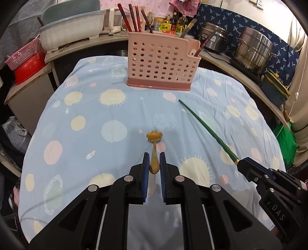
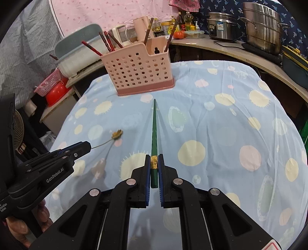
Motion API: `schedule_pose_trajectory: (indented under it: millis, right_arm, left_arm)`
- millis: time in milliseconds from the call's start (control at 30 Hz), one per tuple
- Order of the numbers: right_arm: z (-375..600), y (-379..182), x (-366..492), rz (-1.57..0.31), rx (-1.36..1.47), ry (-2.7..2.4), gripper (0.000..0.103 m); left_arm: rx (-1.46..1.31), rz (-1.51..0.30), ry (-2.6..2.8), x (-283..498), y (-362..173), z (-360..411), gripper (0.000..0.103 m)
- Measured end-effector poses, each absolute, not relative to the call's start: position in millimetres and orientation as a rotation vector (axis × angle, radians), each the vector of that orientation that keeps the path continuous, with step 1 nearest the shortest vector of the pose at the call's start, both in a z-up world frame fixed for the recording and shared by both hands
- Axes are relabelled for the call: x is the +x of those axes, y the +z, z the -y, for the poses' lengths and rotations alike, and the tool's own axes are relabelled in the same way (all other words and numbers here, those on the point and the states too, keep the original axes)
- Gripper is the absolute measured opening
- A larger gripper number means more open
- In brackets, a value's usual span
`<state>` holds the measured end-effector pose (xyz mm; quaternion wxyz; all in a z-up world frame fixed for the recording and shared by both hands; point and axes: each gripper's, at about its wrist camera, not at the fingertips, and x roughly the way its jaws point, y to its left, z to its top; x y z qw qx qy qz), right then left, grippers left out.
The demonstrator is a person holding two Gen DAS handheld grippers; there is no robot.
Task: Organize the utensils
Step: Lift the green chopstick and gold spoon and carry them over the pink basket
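Observation:
A pink perforated utensil holder stands at the far side of the table and holds several dark red chopsticks. It also shows in the right wrist view. My left gripper is shut on a gold spoon with a flower-shaped end, held above the cloth. The spoon shows in the right wrist view. My right gripper is shut on a green chopstick with a gold band, pointing at the holder. The chopstick shows in the left wrist view.
The table is covered by a light blue cloth with round patterns. Behind it are a pale basin, a red bowl with a pink basket, bottles, and steel pots on a side counter.

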<state>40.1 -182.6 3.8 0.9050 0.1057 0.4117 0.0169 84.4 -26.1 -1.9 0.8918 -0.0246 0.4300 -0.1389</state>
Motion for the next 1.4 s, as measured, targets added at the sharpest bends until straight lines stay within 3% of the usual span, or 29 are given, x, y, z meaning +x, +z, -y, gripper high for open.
schedule_pose_trajectory:
  millis: [433,500,1400]
  right_arm:
    - [183,38,38,-0.79,0.25,0.055,0.007]
    - [185,42,39,-0.782,0.254,0.058,0.007]
    - [207,150,84,-0.572,0.262,0.058,0.007]
  left_arm:
    - [-0.091,-0.801,-0.284,85,44,13,0.008]
    - [-0.093,-0.791,-0.286,86,51,12,0.001]
    - [-0.062,-0.641,-0.312,130,144,19,0.001]
